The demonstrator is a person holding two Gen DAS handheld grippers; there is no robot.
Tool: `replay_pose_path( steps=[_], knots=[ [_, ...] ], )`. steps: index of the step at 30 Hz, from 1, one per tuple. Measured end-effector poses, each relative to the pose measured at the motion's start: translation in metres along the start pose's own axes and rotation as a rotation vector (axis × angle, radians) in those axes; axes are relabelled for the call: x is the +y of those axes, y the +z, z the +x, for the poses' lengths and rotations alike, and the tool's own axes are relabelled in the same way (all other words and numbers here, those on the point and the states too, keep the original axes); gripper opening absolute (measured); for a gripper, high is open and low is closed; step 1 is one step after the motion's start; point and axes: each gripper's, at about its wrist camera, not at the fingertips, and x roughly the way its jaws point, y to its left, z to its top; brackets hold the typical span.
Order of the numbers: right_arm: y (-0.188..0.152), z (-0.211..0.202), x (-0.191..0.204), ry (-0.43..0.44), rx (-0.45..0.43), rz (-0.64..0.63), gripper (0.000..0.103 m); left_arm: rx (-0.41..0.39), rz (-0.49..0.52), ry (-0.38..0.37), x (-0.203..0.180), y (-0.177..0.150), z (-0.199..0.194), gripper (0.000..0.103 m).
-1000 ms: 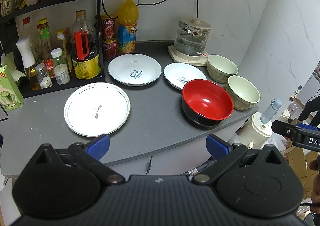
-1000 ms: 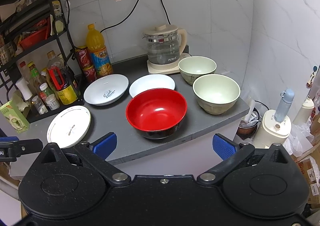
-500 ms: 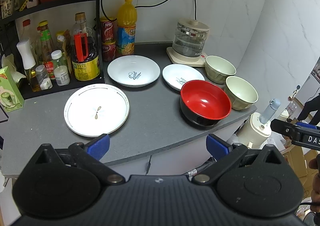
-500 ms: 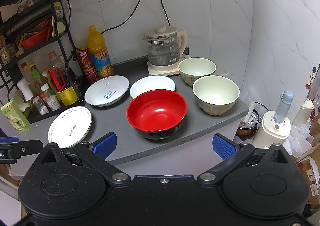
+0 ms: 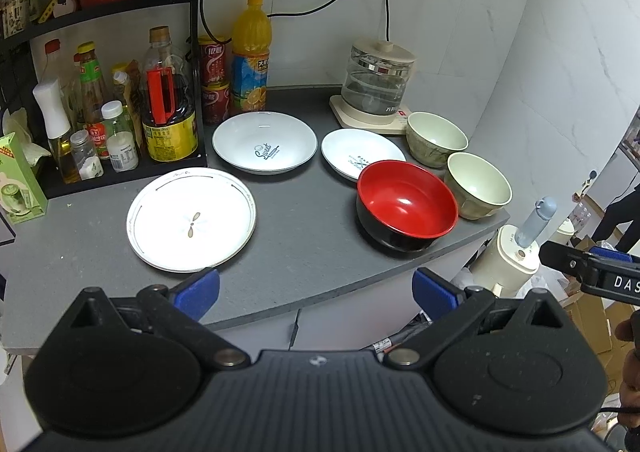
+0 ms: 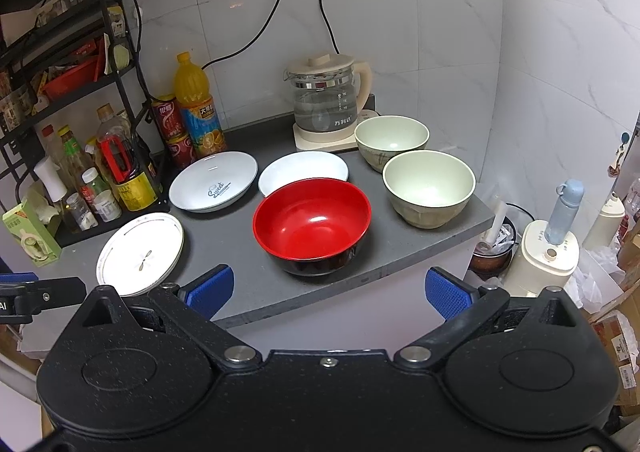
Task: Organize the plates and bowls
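Left wrist view: left hand-held gripper (image 5: 316,288) spread wide, empty, hovering off counter (image 5: 304,220) front edge. Flat plate (image 5: 191,219) just ahead-left of blue pads; prob. ceramic, stiff, slick, breakable, so pinch at rim. Red bowl (image 5: 407,209) ahead-right, near edge.

Right wrist view: right hand-held gripper (image 6: 327,290) also agape, nothing held. Red bowl (image 6: 312,225) straight ahead, apart; likely light, glossy, so grab by wall/rim. Two green bowls (image 6: 429,187) behind-right, touching.
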Motion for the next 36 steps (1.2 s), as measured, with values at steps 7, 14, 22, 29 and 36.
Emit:
replay_pose_path(
  steps=[7,14,22,29,36],
  knots=[
    [-0.002,-0.002,0.0,0.001,-0.003,0.001,0.103,0.0,-0.001,-0.003,-0.001,-0.001,-0.001,0.102],
    [-0.002,-0.003,-0.002,0.002,-0.005,0.001,0.103,-0.003,0.005,-0.005,-0.004,-0.001,-0.001,0.102],
    [0.0,-0.001,-0.011,0.004,0.0,0.007,0.103,0.001,0.0,-0.008,-0.01,0.001,0.002,0.102],
    [0.002,0.005,-0.024,-0.007,0.009,0.013,0.103,0.011,-0.005,-0.013,-0.023,0.007,0.01,0.102],
    [0.002,0.008,-0.043,-0.033,0.009,0.037,0.103,0.02,0.01,-0.017,-0.039,0.014,0.019,0.102]
  ],
)
